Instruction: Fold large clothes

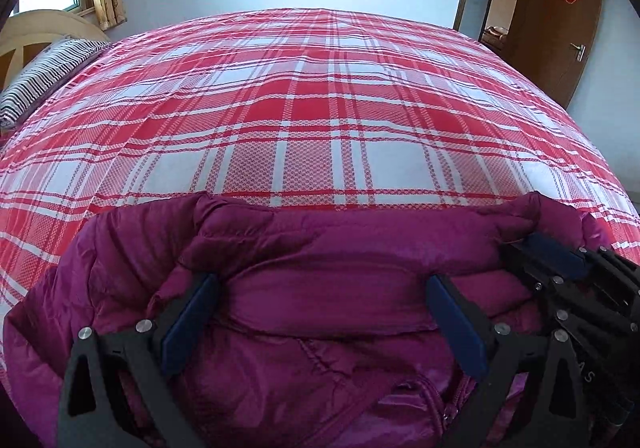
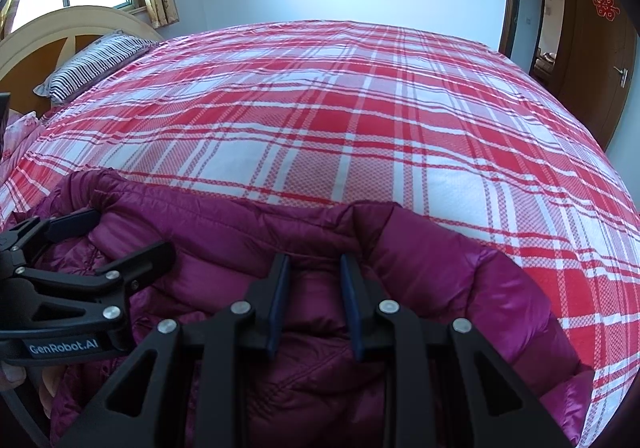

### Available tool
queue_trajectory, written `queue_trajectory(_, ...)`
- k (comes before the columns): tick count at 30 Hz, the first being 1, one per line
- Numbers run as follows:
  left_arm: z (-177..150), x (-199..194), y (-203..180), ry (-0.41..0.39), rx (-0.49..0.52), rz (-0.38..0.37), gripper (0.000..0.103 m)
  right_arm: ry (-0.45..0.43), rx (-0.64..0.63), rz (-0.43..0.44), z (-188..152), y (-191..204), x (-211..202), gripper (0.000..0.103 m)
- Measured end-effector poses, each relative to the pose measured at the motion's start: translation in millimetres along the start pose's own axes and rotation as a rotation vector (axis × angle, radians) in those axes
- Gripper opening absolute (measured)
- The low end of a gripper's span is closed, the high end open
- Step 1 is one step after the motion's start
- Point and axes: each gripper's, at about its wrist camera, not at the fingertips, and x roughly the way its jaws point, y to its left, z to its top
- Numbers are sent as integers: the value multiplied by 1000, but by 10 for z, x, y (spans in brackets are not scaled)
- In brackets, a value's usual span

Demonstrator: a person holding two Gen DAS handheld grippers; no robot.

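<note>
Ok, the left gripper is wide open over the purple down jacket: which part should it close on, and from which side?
Probably the raised far fold of the jacket, the puffy ridge running between the left gripper's open fingers. Come from the near side, pushing forward and down so one pad goes on each side of the ridge. It stands proud of the plaid bedsheet, so it pinches easily. The right gripper is narrowed around the same edge further along.
</note>
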Motion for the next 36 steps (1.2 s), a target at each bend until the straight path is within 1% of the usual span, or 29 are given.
queue_trajectory(7,8,15,-43,3,11,21,102,4,-10,-14,-2,23,7,28)
queue_trajectory(36,15,38,-68,8,22,50,102,7,-12,-19,-3,28,18,28)
